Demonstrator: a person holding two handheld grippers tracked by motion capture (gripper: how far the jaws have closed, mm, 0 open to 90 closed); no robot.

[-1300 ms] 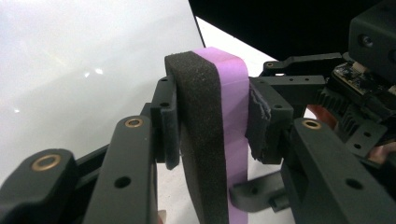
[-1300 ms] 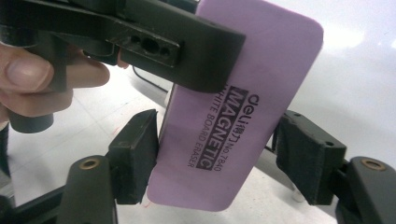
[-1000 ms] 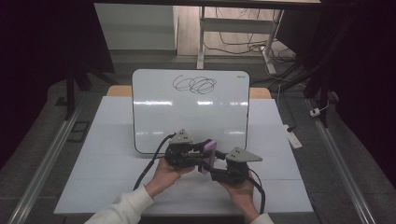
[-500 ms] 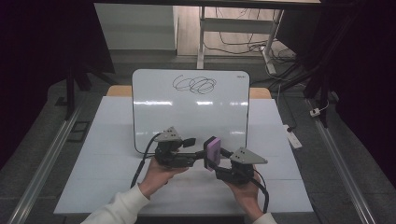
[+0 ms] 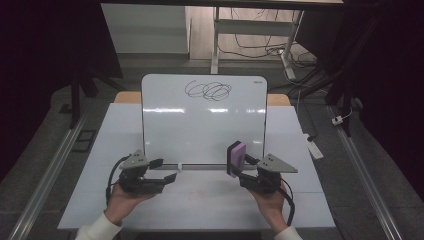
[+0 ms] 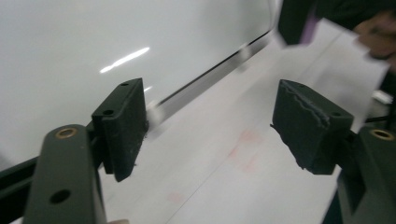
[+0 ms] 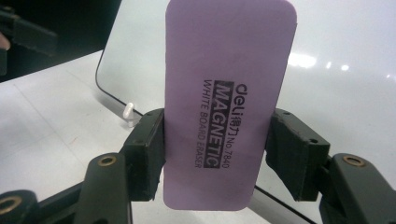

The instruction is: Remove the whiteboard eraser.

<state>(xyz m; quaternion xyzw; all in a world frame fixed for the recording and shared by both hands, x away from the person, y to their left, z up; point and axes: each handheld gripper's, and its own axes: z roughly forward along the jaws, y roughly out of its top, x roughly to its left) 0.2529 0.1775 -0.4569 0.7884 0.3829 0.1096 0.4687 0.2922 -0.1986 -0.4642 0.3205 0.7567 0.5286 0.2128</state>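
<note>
Smooth white laminate covers the surface (image 5: 200,200), faintly smudged with pink marks between the two hands. Nearest the camera, the left gripper (image 5: 166,170) lies level in the person's left hand (image 5: 121,200), its blocky black fingers (image 6: 122,126) with matte, slightly ragged rubber faces having just been opening; they now stand wide with nothing between them. On the other side the right gripper (image 5: 240,167), topped by a grey three-cornered plate, has its fingers (image 7: 148,151) closed on the long edges of an eraser (image 7: 227,100): a flat purple rectangle with rounded corners and black print, standing upright just in front of the whiteboard's lower right part. Just beyond both grippers rises the whiteboard (image 5: 200,125), a glossy white panel with rounded corners and a thin dark rim, propped upright and catching glare. Near its top edge sits a black scribble (image 5: 208,90) of overlapping loops. Farther back, dark floor and loose cables lie under a metal-legged stand.
</note>
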